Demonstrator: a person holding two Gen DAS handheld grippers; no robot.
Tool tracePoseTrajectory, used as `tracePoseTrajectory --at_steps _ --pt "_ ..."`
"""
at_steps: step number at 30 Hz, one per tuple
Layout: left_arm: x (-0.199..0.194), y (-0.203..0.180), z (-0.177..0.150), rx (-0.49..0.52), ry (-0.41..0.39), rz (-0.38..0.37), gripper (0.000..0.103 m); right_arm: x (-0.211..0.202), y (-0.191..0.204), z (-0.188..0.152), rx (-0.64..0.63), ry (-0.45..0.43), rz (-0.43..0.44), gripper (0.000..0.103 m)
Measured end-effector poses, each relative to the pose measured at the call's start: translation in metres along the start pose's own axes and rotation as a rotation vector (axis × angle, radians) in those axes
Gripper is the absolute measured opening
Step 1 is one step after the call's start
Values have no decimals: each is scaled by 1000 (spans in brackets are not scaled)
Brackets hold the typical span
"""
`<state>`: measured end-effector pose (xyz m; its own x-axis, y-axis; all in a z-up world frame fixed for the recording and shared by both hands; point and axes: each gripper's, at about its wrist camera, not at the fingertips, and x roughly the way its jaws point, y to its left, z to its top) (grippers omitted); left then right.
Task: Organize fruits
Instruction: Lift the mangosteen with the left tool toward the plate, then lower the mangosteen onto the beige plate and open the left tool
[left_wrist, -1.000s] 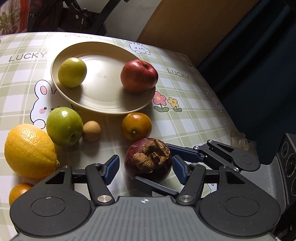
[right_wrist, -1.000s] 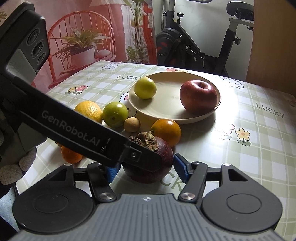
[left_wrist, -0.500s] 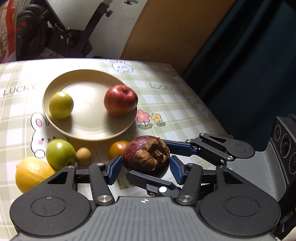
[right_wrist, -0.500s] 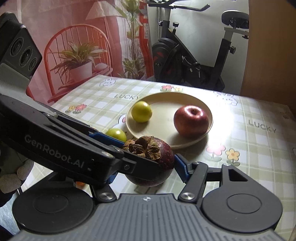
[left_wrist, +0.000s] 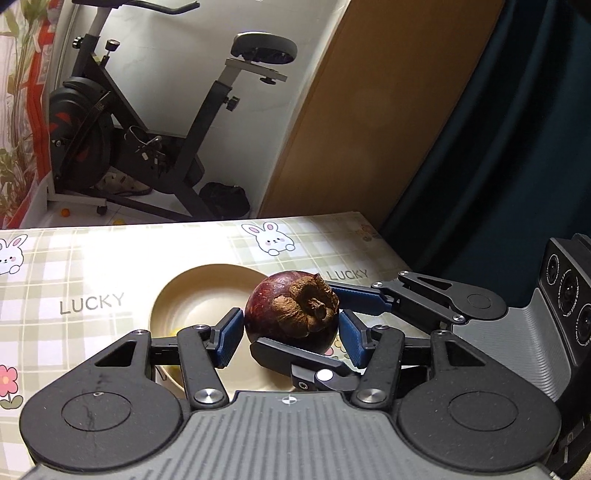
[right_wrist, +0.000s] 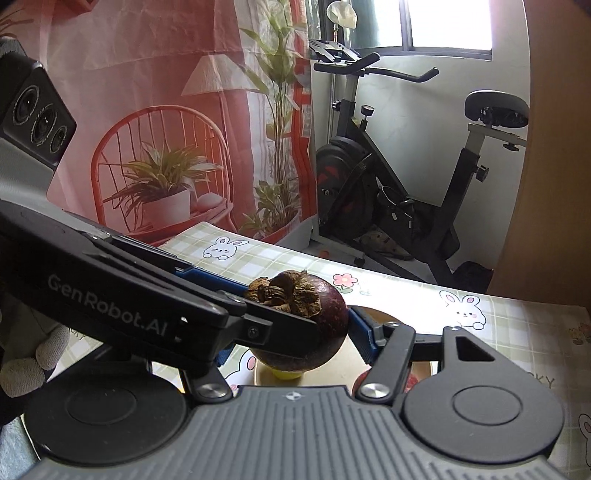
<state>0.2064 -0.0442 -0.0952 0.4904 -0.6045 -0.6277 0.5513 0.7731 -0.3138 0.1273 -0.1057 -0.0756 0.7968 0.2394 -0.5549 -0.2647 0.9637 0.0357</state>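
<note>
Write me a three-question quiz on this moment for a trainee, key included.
1. True or false: the mangosteen is held in the air above the plate.
2. What stands in the background behind the table? A. an exercise bike B. a fridge C. a sofa
3. How many hand-held grippers have fingers around the mangosteen?

Key: 1 true; 2 A; 3 two, the left hand-held gripper and the right hand-held gripper.
</note>
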Motion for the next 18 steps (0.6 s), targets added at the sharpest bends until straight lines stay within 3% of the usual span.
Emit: tracePoseTrajectory --at_steps 10,18 --pt "52 47 22 -75 42 -9 60 69 -32 7 27 82 18 65" --pt "90 88 21 -166 85 3 60 130 -54 3 61 176 44 65"
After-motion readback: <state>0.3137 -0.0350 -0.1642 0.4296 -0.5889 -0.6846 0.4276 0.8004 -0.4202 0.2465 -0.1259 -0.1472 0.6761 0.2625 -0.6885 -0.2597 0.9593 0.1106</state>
